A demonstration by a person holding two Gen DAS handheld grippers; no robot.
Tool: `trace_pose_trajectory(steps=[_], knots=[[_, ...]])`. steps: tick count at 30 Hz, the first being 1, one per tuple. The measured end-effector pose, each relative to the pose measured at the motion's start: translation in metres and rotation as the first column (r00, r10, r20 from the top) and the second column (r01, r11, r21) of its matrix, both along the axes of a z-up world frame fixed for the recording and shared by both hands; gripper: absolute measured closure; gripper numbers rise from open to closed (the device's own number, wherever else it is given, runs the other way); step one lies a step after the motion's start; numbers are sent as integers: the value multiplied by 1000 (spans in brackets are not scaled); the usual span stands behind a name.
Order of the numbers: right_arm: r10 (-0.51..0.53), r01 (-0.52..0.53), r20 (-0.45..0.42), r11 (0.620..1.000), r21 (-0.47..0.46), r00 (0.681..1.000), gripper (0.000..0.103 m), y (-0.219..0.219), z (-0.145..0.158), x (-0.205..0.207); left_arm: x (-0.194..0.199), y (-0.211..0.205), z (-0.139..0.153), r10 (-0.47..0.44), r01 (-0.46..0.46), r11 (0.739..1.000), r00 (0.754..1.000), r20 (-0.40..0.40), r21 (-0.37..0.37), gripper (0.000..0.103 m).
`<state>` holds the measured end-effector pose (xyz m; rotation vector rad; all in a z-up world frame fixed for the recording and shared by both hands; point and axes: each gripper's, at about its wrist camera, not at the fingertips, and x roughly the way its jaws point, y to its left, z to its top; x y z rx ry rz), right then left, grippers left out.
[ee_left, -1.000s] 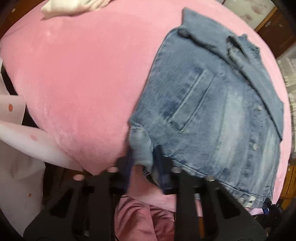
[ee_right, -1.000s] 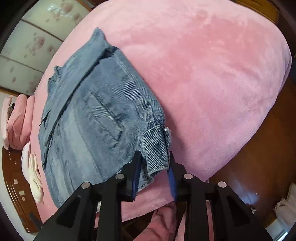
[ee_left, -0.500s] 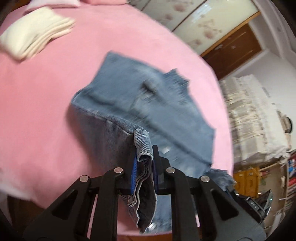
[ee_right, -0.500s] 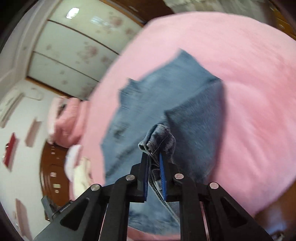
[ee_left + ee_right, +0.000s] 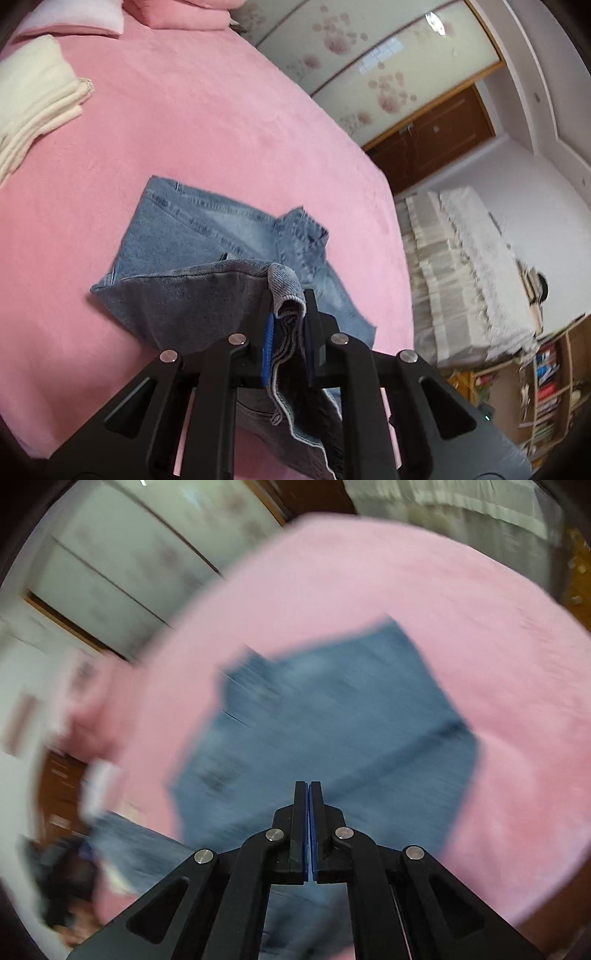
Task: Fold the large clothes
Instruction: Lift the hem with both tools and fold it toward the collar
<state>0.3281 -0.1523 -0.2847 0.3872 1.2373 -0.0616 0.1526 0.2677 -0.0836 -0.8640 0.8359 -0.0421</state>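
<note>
On the pink bed (image 5: 229, 122) lies the jacket (image 5: 207, 236), soft, weighty denim best held at its hem; left gripper (image 5: 290, 325) clamps a lifted corner, right gripper (image 5: 308, 794) has just closed empty.

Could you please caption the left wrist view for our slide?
Left gripper shut on a denim jacket hem, lifting it over the pink blanket.

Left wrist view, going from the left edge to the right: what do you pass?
Folded cream cloth → denim jacket on the pink bed cover, its hem clamped in the left gripper → white covered furniture → bookshelf.
</note>
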Motion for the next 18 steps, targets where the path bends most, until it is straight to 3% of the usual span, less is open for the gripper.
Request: trace_pose_trajectory(steps=[1,2,4,6,8,13,16,17,18], knots=[[0,-1,-48,1000,-30,999,90,-2,-8,1,-6,0,-5,-9,9,1000,1000,-9,4,93],[-2,-1,-104,1000,-30,995,75,-4,-19,1,-9,-3,-9,-23,24,1000,999,-29,12,93],[-2,4,-201,1000,9,979,62,-8,-37,-1,-13,-11,-18,-38,39,999,997,-61,20,93],[28,-21,-256,999,29,966,62,-2,-53,3,-20,-20,-23,-45,47,998,996,-71,29,93],[110,-112,-298,994,10,948,56,16,-68,6,-24,-31,-22,-46,50,997,996,-72,60,93],[270,-342,-446,936,-88,854,33,63,-114,0,-26,-48,-13,-58,71,988,994,-96,136,93],[285,-502,-597,833,-233,750,31,86,-149,-5,-32,-48,-6,-26,46,984,993,-116,170,93],[301,-542,-626,807,-234,719,39,91,-159,-5,-32,-48,-6,-14,35,983,993,-120,178,93],[316,-562,-628,793,-237,711,49,94,-163,-3,-33,-48,-5,-5,27,983,993,-121,181,93]])
